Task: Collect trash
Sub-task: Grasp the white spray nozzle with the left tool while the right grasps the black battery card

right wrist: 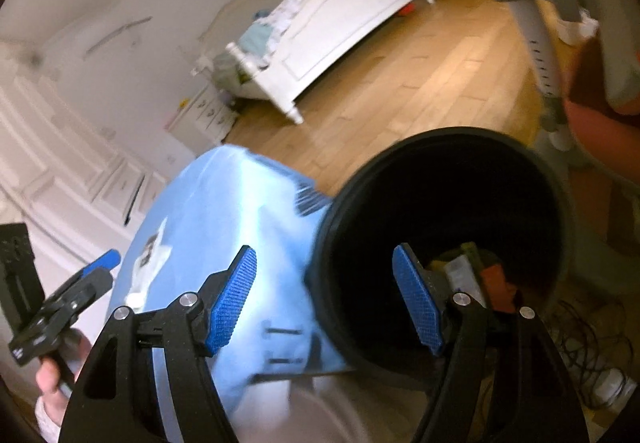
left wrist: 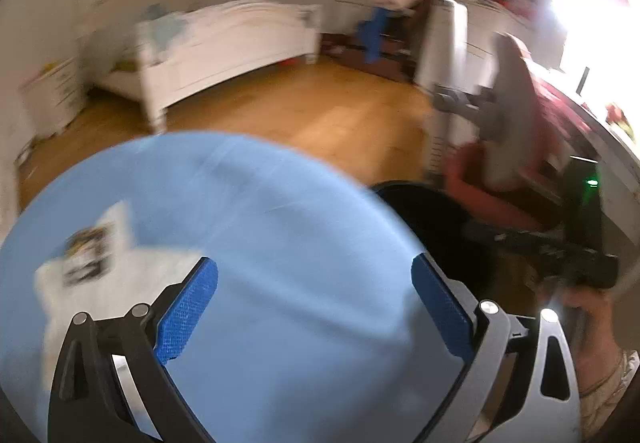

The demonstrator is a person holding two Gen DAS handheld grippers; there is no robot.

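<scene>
1. Nearest the right wrist camera, the right gripper (right wrist: 324,299) is seen with its blue-padded fingers (right wrist: 232,299) set apart and nothing between them; the right-hand finger hangs over the mouth of a black bin.
2. Just below those fingers, the black bin (right wrist: 440,171) is seen standing open on the floor, with trash (right wrist: 468,271) lying at its bottom: yellow, white and red-orange pieces, too dim to be identified.
3. Touching the bin's left side, a round light-blue surface (right wrist: 224,211) is seen, and on it lies a white scrap of paper with dark print (right wrist: 150,255), well apart from the bin.
4. At the left edge of the same view, the left gripper (right wrist: 86,275) is held in a hand (right wrist: 56,379).
5. From the left wrist camera, the left gripper's fingers (left wrist: 188,307) are seen spread wide above the blue surface, with nothing clamped; the printed paper lies blurred to their left.
6. Beyond the bin, a red chair seat (left wrist: 480,199) with a grey back is made out.
7. Farther off, a wooden floor (right wrist: 420,75) is seen reaching to a white bed (right wrist: 348,15) against the far wall.
</scene>
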